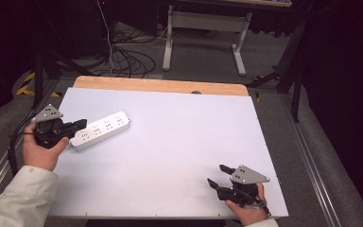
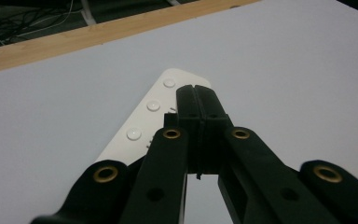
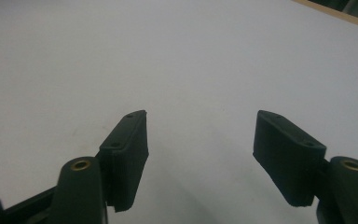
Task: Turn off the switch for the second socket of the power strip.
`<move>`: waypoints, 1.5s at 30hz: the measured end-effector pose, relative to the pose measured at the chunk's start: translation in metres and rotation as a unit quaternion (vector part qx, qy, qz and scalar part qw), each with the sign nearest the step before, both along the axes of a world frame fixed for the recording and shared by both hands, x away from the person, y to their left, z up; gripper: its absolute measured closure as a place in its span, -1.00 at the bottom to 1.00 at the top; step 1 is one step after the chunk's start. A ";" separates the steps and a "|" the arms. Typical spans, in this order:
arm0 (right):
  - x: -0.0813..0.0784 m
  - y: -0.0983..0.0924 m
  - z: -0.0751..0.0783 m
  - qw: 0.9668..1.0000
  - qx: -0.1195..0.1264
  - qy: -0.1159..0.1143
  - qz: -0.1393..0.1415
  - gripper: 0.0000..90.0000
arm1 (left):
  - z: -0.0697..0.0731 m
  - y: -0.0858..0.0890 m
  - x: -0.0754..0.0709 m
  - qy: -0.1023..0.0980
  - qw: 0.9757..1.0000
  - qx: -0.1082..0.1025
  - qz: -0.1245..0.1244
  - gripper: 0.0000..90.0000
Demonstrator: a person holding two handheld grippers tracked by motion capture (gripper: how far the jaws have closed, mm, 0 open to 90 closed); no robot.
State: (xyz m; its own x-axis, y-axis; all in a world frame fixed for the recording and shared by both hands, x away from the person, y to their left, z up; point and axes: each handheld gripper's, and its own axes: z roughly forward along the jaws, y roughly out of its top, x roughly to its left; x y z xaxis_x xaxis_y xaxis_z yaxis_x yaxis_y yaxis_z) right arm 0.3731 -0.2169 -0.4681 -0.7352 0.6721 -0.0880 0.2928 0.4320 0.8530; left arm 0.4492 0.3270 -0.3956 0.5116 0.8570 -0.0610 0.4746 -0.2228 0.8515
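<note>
your left gripper (image 1: 81,124) pressed shut, empty, at the power strip's (image 1: 101,129) near end, your right gripper (image 1: 218,176) spread wide, well apart from it

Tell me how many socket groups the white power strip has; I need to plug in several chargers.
4, in a row along the top of the power strip at the table's left side, from its near end by the shut left gripper to its far end.

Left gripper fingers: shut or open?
Shut. In the left gripper view the left gripper has both pads pressed together, nothing between, over the power strip.
</note>
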 end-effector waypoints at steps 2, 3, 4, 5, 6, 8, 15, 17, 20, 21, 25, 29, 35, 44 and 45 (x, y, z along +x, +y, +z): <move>0.000 0.000 0.000 1.000 -0.001 0.000 0.001 -0.20 | -0.003 -0.001 0.005 -0.002 1.000 0.000 0.003 0.99; 0.000 0.000 0.000 1.000 -0.001 0.000 0.001 -0.20 | -0.005 -0.001 0.008 -0.002 1.000 0.001 0.004 0.99; 0.000 0.000 0.000 1.000 -0.001 0.000 0.001 -0.20 | -0.007 -0.001 0.010 -0.002 1.000 0.002 0.005 0.99; 0.000 0.000 0.000 1.000 -0.001 0.000 0.001 -0.20 | -0.009 -0.002 0.012 -0.002 1.000 0.002 0.006 0.99; 0.000 0.000 0.000 1.000 -0.001 0.000 0.001 -0.20 | -0.011 -0.002 0.014 -0.002 1.000 0.002 0.007 0.99; 0.000 0.000 0.000 1.000 -0.001 0.000 0.001 -0.20 | -0.014 -0.004 0.018 -0.003 1.000 0.005 0.009 0.99; 0.000 -0.001 0.000 1.000 -0.001 -0.001 0.003 -0.20 | -0.028 -0.006 0.031 0.012 0.999 0.012 0.029 0.99; 0.000 -0.001 0.000 1.000 -0.001 -0.002 0.004 -0.20 | -0.032 -0.007 0.034 0.015 0.999 0.013 0.034 0.99; 0.000 -0.001 0.000 1.000 -0.002 -0.002 0.004 -0.20 | -0.036 -0.008 0.038 0.017 0.999 0.022 0.039 0.99; 0.000 -0.001 0.000 1.000 -0.002 -0.002 0.004 -0.20 | -0.038 -0.008 0.040 0.018 0.999 0.023 0.040 0.99; 0.000 -0.001 0.000 1.000 -0.003 -0.001 0.005 -0.20 | -0.043 -0.008 0.045 0.025 0.998 0.031 0.045 0.99; 0.000 -0.001 0.000 1.000 -0.003 -0.001 0.006 -0.20 | -0.048 -0.007 0.051 0.033 0.997 0.032 0.054 0.99; 0.000 -0.001 -0.001 1.000 -0.003 0.000 0.006 -0.20 | -0.056 -0.002 0.057 0.048 0.996 0.038 0.068 0.99; 0.000 -0.001 -0.001 1.000 -0.003 0.000 0.007 -0.20 | -0.062 -0.001 0.062 0.059 0.995 0.041 0.067 0.99; 0.001 -0.001 -0.001 1.000 -0.004 0.000 0.006 -0.20 | -0.063 -0.002 0.063 0.062 0.995 0.042 0.067 0.99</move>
